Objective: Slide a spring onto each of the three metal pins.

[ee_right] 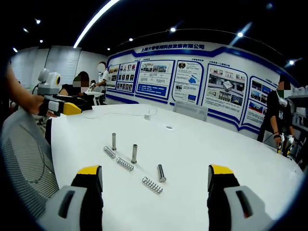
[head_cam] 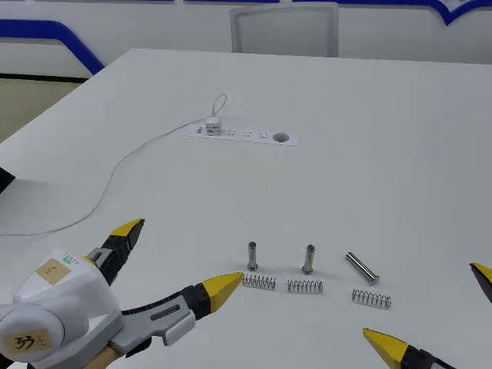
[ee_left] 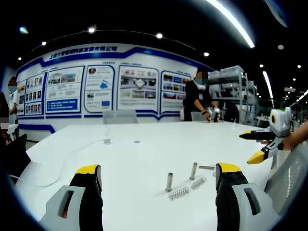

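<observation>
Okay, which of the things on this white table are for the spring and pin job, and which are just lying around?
For the job: left pin and middle pin, both upright; right pin, lying down; left spring, middle spring, right spring, none on a pin yet.
Just lying about: power strip, white plug on it, cable, chair behind the table.

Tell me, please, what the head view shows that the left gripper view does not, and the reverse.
Head view: the right-hand spring, and the left gripper from outside, open. Left gripper view: a wall of display boards, a standing person, ceiling lights. Shared: the white table, the left pin and middle pin upright, the right pin lying, the left spring, the middle spring, and the open right gripper.
</observation>
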Motion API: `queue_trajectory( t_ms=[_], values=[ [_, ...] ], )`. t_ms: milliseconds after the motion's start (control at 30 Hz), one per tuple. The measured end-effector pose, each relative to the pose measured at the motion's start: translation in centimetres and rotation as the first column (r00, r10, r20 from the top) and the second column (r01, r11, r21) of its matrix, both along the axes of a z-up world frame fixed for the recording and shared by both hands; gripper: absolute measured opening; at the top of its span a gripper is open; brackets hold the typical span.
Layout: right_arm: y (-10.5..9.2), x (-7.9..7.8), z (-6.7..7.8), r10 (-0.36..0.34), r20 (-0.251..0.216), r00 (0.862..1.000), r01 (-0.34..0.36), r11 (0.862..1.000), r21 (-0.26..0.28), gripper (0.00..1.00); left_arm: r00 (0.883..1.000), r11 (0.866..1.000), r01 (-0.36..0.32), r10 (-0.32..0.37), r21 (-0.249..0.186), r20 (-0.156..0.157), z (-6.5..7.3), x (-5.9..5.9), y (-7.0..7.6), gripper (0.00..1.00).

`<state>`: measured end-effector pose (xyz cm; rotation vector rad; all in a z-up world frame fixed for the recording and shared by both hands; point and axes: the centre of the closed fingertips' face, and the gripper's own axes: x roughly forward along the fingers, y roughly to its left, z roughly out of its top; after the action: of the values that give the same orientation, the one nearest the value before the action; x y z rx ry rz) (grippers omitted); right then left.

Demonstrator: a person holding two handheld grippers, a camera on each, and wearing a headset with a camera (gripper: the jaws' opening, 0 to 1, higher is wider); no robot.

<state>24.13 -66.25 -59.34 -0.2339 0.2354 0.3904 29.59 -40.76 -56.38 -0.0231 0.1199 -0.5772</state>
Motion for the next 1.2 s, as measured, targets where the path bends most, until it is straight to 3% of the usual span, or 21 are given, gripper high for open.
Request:
queue_trajectory(
  t_ms=[133, 233, 367, 633, 833, 1033, 1200],
  values=[
    [-0.3, 0.2, -0.6, -0.007, -0.029, 1.0, 0.007, 1.0, -0.016, 0.9, 1.0, 1.0, -0.006, 0.006, 0.006, 0.0, -0.1, 0.1, 0.2, 1.0],
    [-0.3, 0.3, -0.5, -0.014, -0.054, 0.998, 0.017, 0.998, 0.053, 0.88, 1.0, 1.0, -0.019, 0.019, 0.003, 0.002, 0.0, 0.3, 0.5, 1.0],
    [-0.8, 0.6, -0.9, -0.02, -0.083, 0.996, 0.025, 0.998, 0.055, 0.87, 0.999, 0.999, -0.037, 0.037, -0.018, 0.008, 0.5, 0.4, 1.0, 1.0],
    [-1.1, 2.0, -0.3, -0.037, -0.08, 0.996, 0.045, 0.993, 0.105, 0.84, 0.999, 0.999, -0.033, 0.033, -0.023, 0.008, 0.5, 0.3, 0.8, 1.0],
    [-1.0, 3.7, 0.1, -0.017, -0.078, 0.997, 0.024, 0.995, 0.097, 0.83, 0.999, 0.999, -0.033, 0.033, -0.016, -0.007, 0.1, 0.4, 0.9, 1.0],
    [-0.8, 5.2, -0.8, 0.016, -0.131, 0.991, -0.009, 0.998, 0.056, 0.79, 0.999, 0.999, -0.038, 0.038, -0.008, 0.003, 0.2, 0.4, 1.0, 1.0],
    [-0.8, 6.0, -1.2, 0.025, -0.16, 0.987, -0.015, 0.998, 0.063, 0.76, 0.999, 0.999, -0.038, 0.038, -0.007, -0.003, 0.1, 0.5, 1.0, 1.0]
  ],
)
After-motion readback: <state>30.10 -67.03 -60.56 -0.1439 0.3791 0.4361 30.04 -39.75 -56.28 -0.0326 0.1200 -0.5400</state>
